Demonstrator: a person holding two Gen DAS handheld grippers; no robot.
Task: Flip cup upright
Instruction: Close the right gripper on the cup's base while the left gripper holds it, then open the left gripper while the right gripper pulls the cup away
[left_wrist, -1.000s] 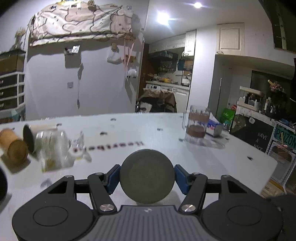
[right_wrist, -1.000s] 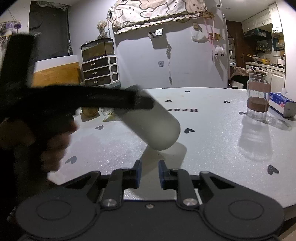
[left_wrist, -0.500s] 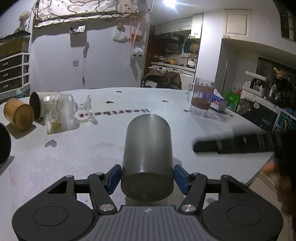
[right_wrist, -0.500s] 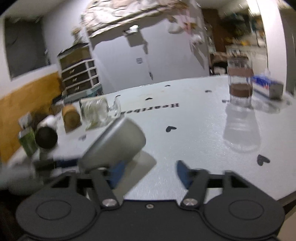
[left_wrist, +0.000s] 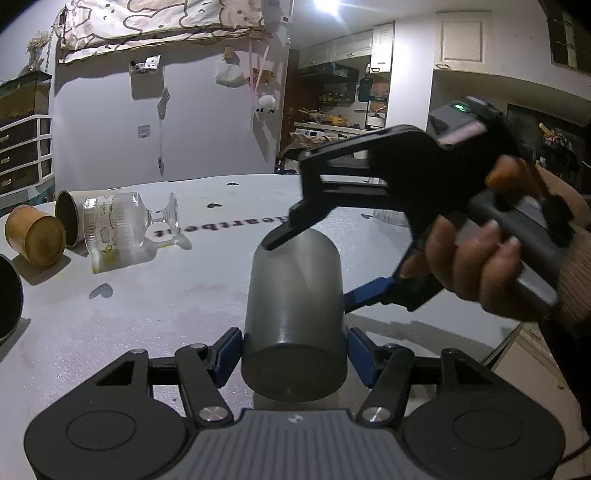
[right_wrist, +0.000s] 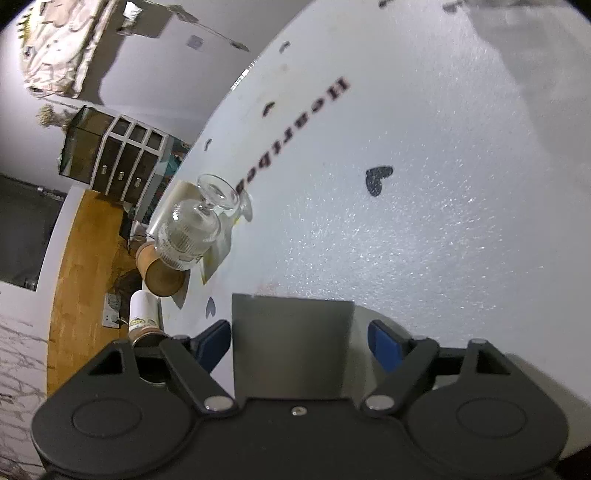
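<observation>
handover | left hand-held gripper (left_wrist: 294, 350) pinching cup (left_wrist: 295, 317) base | right hand-held gripper (right_wrist: 299, 341) spread astride cup, 12 o'clock | close squarely before releasing left

The room is dim, lit mainly by a ceiling lamp (left_wrist: 328, 4) that flares white far above the fingers. The table (right_wrist: 461, 221) sparkles with grainy glare. Soft shadows fall left of the things. The person's hand (left_wrist: 476, 258) is motion-blurred; fisheye bending darkens the corners.
</observation>
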